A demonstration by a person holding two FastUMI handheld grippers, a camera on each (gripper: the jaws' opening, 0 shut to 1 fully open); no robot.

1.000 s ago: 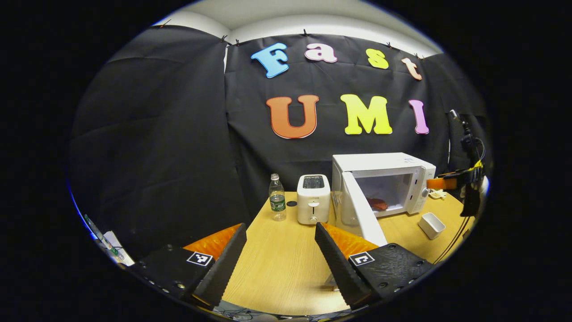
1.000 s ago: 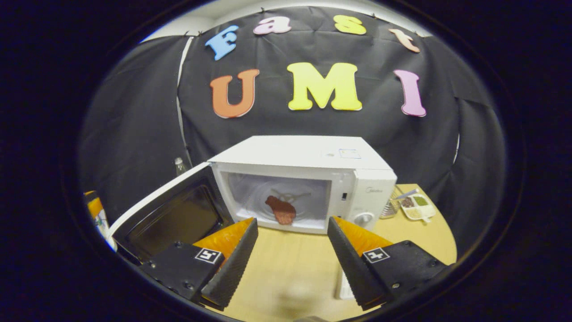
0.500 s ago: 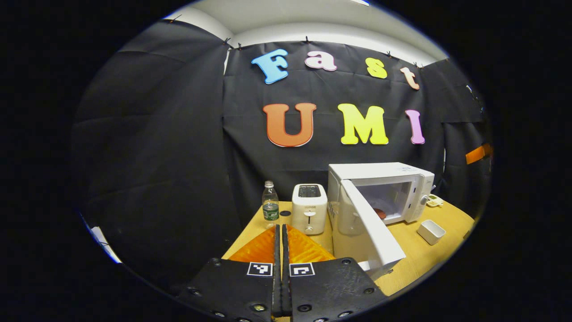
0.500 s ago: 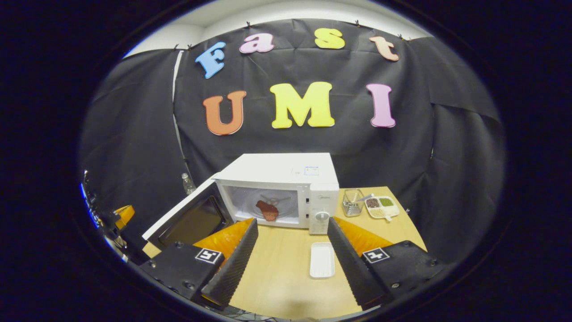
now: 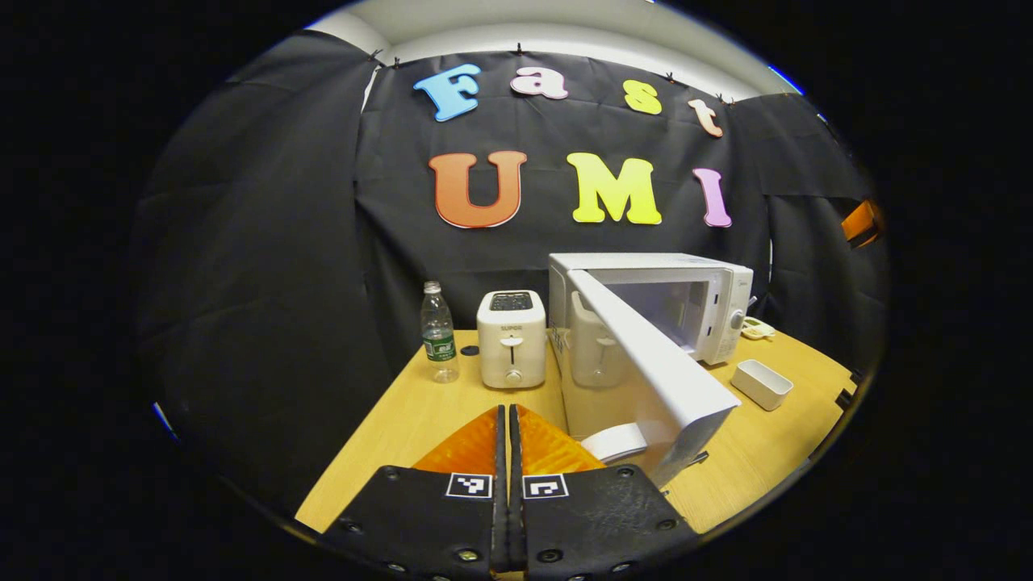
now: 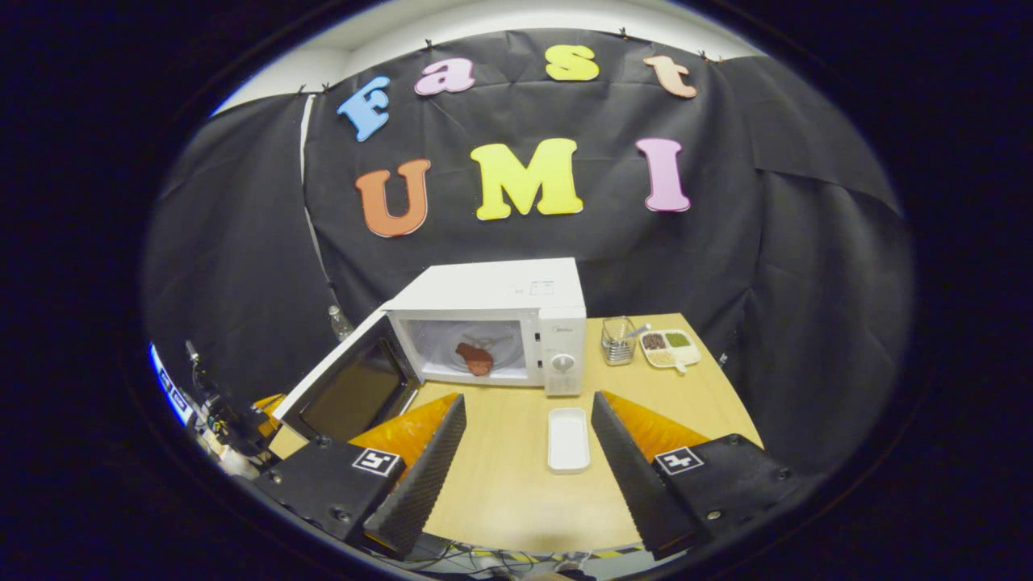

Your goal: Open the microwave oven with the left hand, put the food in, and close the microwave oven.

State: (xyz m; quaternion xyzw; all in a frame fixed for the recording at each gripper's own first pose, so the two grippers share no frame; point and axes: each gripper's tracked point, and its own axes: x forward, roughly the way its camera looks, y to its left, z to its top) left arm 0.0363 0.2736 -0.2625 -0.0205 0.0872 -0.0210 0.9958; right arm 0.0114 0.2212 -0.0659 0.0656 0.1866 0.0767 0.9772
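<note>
The table (image 6: pixel 508 492) was a light wooden one, set against the black cloth wall. On it stood the white microwave oven (image 6: pixel 492 323) toward the back, its door (image 6: pixel 347 387) swung open to the left. In the left gripper view, a white toaster (image 5: pixel 511 339) stood just beside the oven's left side, and a clear plastic bottle (image 5: pixel 438 343) with a green label stood near the toaster, farther left, with a small dark round thing (image 5: pixel 470 350) lying between them. A white rectangular tray (image 6: pixel 568 438) lay in front of the oven. To the oven's right stood a wire holder (image 6: pixel 617 345) and, beside it, a divided dish (image 6: pixel 670 347).
</note>
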